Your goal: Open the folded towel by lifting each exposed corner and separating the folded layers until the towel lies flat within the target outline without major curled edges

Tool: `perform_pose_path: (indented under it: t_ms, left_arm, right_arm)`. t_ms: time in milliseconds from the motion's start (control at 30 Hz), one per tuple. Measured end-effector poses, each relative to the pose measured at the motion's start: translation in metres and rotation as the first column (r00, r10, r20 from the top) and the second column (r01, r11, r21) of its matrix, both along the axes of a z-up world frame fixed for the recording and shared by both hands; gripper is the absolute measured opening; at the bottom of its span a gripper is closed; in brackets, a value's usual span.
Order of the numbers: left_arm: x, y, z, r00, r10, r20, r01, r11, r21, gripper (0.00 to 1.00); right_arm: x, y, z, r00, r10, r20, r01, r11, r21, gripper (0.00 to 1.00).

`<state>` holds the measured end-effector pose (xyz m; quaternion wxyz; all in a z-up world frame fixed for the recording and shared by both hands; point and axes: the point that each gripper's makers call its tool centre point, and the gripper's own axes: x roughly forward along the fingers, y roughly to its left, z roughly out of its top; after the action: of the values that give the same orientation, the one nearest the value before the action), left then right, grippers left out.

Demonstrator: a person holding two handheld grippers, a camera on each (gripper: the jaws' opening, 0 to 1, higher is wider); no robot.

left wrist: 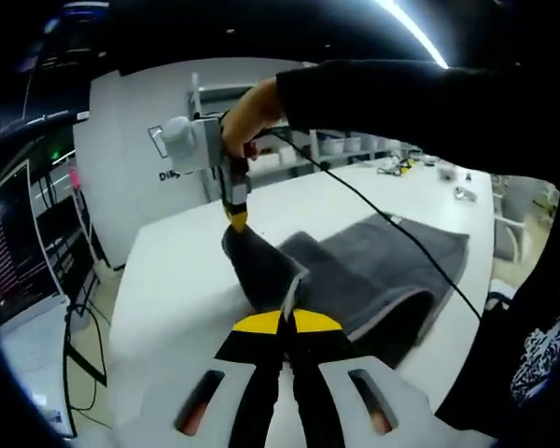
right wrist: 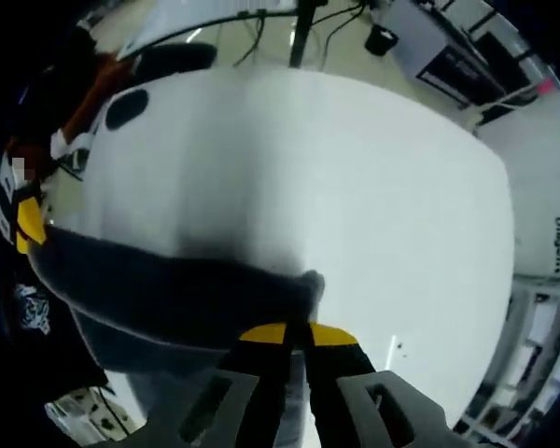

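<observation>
Left gripper (left wrist: 286, 317) and right gripper (left wrist: 236, 220), at 11 o'clock, each clench 1 corner of the towel (left wrist: 383, 261). Risk: uneven pull drags it across the counter (left wrist: 177, 280), curling edges.

**Gear and clothing: two hand-held grippers, dark-clad operator**

Left gripper (left wrist: 286, 322): black jaws, yellow tips; pale grey body with two slanted slots showing red-orange inside. Right gripper (right wrist: 297, 333): same build, with yellow tips, black jaws, grey body and dark slots. Seen from the left gripper view, the right unit carries a light grey housing, and a thin black cable (left wrist: 392, 222) trails from it. The person wears a black long sleeve (left wrist: 392, 98); the dark garment bears a white printed graphic (left wrist: 539, 359).
</observation>
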<state>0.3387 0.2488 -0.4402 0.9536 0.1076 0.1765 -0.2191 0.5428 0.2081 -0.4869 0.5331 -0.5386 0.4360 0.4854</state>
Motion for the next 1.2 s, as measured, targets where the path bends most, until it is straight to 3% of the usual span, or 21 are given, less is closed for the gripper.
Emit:
perform_pose_path:
  t_ms: [100, 367, 467, 667, 933, 1200]
  left_arm:
    - [0.000, 0.004, -0.002, 1.000, 0.012, -0.001, -0.012, 1.000, 0.004, 0.01]
    - [0.001, 0.016, -0.003, 0.998, 0.053, 0.015, -0.053, 0.998, 0.021, 0.01]
    - [0.002, 0.021, -0.003, 0.997, 0.074, 0.021, -0.075, 0.997, 0.015, 0.01]
    - [-0.002, 0.026, -0.007, 0.996, 0.094, 0.008, -0.094, 0.995, 0.028, 0.01]
    - [-0.009, 0.054, -0.010, 0.988, 0.157, 0.000, -0.157, 0.987, 0.036, 0.01]
    - [-0.012, 0.072, -0.008, 0.982, 0.188, 0.001, -0.187, 0.981, 0.057, 0.01]
  right_arm:
    - [0.002, 0.004, -0.001, 1.000, 0.001, 0.002, -0.001, 1.000, 0.000, 0.02]
    - [-0.004, 0.042, -0.010, 0.999, 0.047, 0.001, -0.047, 0.998, 0.045, 0.02]
    - [-0.014, 0.061, -0.015, 0.997, 0.065, -0.030, -0.063, 0.994, 0.091, 0.02]
    - [-0.012, 0.071, -0.027, 0.997, 0.076, -0.031, -0.073, 0.993, 0.089, 0.02]
    - [-0.002, 0.073, -0.027, 0.998, 0.057, -0.042, -0.052, 0.993, 0.109, 0.02]
    - [-0.001, 0.086, -0.026, 0.998, 0.035, -0.049, -0.026, 0.982, 0.188, 0.02]
